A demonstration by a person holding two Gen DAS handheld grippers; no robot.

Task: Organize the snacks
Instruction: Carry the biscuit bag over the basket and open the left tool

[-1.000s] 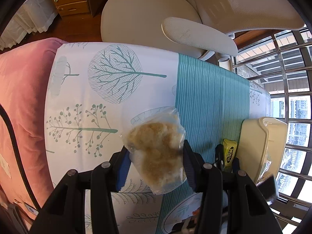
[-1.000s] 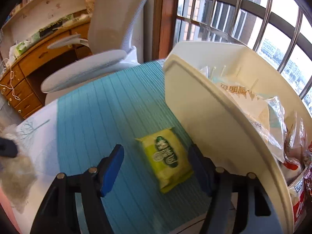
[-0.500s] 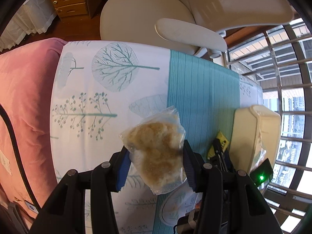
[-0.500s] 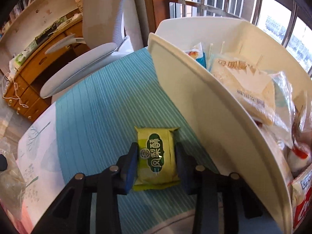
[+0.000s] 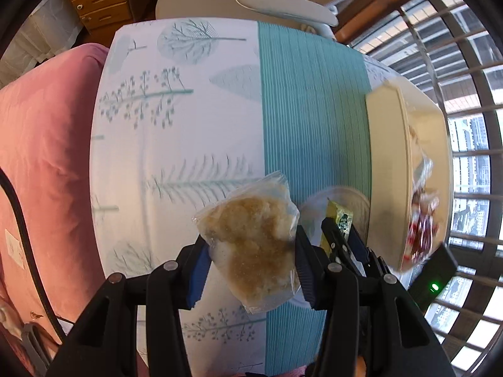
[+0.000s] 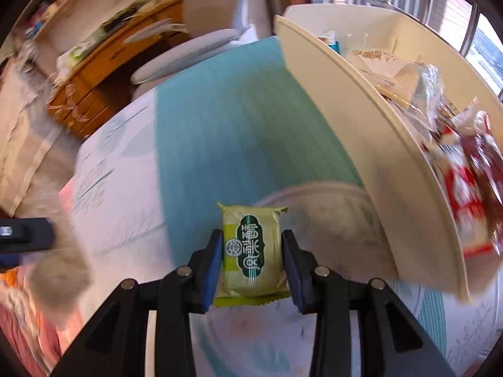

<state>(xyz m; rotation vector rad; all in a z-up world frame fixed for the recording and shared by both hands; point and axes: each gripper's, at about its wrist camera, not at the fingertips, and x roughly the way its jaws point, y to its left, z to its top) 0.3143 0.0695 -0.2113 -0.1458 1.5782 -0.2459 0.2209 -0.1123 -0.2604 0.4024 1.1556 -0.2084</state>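
My left gripper (image 5: pixel 251 251) is shut on a clear bag of brown crumbly snack (image 5: pixel 251 242) and holds it above the tablecloth. My right gripper (image 6: pixel 253 251) is shut on a green-yellow wrapped snack (image 6: pixel 251 251), lifted off the cloth; that snack also shows in the left wrist view (image 5: pixel 339 220), with the right gripper just right of the left. A cream bin (image 6: pixel 361 119) holding several snack packs stands at the right; in the left wrist view the bin (image 5: pixel 386 163) sits near the table's right edge.
The table carries a white tree-print cloth with a teal stripe (image 5: pixel 311 119). A grey office chair (image 5: pixel 283 3) stands behind it, a pink cushion (image 5: pixel 44 157) at the left, window bars (image 5: pixel 465 94) at the right, a wooden desk (image 6: pixel 103 62) beyond.
The right gripper closed on the green-yellow snack and lifted it off the cloth. Both grippers rose and drew back, and the bag stayed held in the left.
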